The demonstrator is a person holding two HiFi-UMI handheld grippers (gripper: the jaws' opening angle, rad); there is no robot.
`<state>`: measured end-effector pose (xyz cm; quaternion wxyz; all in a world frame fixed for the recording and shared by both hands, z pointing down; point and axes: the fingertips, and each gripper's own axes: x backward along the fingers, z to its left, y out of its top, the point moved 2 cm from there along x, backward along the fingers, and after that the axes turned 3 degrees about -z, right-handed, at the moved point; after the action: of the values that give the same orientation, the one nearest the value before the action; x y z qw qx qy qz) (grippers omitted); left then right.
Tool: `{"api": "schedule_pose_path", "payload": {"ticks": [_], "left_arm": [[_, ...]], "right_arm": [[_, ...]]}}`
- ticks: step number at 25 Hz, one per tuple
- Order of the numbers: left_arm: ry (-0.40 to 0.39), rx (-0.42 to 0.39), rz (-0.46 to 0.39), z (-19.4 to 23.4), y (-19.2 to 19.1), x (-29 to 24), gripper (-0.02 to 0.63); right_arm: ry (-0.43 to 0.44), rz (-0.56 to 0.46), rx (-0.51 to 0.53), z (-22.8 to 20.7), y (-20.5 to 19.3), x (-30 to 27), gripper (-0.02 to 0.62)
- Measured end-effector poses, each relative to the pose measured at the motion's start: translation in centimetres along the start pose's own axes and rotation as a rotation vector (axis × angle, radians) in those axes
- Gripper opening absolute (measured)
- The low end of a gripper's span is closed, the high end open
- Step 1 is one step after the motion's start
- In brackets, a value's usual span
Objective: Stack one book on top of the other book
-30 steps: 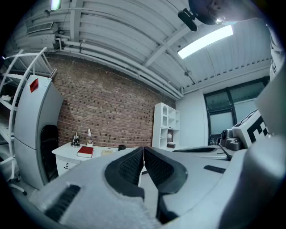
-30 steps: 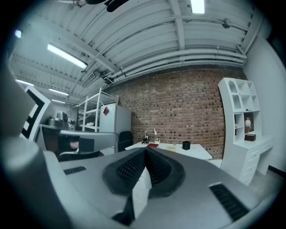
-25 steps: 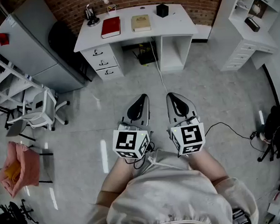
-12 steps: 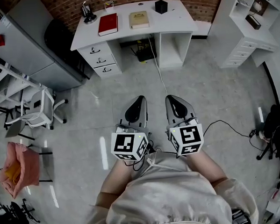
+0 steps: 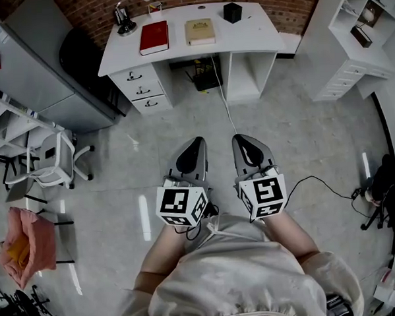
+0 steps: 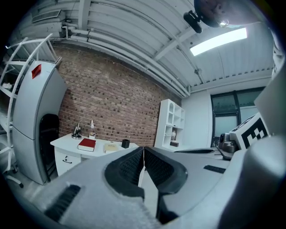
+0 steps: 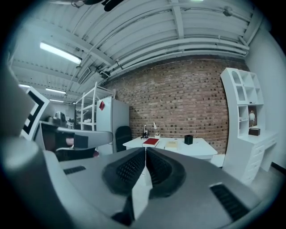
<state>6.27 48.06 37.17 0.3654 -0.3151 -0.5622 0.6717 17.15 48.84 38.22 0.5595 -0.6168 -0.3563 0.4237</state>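
Grey floor (image 5: pixel 118 165) of a brick-walled room. Nearest, a person is holding the left gripper (image 5: pixel 198 142) and the right gripper (image 5: pixel 240 138) side by side, each with its jaws pressed together on nothing. Farther off, a red book (image 5: pixel 154 37) and a tan book (image 5: pixel 199 32) are lying apart, side by side, on a white desk (image 5: pixel 257 35).

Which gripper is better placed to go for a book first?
Left, marginally: the left gripper sits nearer the red book and beige book than the right gripper. Both are shut, empty and far from the desk.
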Motion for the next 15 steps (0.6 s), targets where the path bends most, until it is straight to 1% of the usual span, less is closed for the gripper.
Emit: {"api": "schedule_pose_path", "payload": {"ticks": [5, 15], "left_arm": [[-0.011, 0.034, 0.004, 5.1, 0.7, -3.6, 0.020], [-0.075, 0.035, -0.002, 16.5, 4.2, -12.3, 0.020]], "right_arm": [[-0.008, 0.018, -0.015, 0.0, 0.5, -5.7, 0.028], [-0.079, 0.014, -0.031, -0.3, 3.4, -19.0, 0.028]]}}
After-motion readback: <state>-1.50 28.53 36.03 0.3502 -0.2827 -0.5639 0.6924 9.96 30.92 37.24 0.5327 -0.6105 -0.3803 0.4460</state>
